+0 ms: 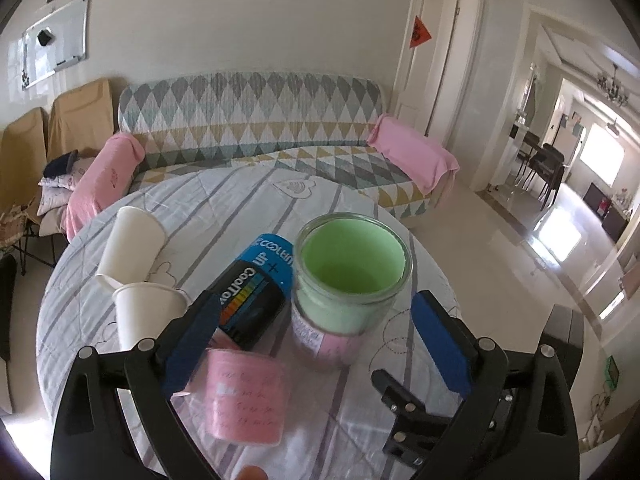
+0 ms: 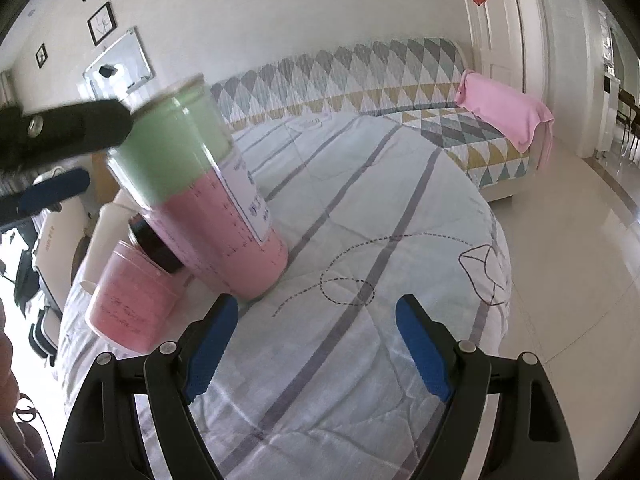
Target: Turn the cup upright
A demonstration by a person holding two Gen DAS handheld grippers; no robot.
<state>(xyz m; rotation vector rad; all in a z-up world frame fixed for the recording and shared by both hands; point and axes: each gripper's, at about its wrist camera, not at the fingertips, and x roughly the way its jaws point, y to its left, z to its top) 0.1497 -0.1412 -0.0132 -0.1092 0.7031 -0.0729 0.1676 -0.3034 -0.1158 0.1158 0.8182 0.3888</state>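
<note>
Left wrist view shows the left gripper (image 1: 316, 328) wide open, holding nothing. Just ahead between its fingers stands the green and pink glass cup (image 1: 352, 276), mouth up on the striped tablecloth (image 1: 248, 200). The right gripper (image 2: 316, 344) is open too, with the cup ahead to its left. The flip looks done; next, both tools should back away gently.

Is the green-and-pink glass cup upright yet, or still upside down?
Upright. The green-and-pink glass cup shows its open mouth facing up in the left wrist view, pink base on the striped tablecloth. Neither tool grips it.
</note>
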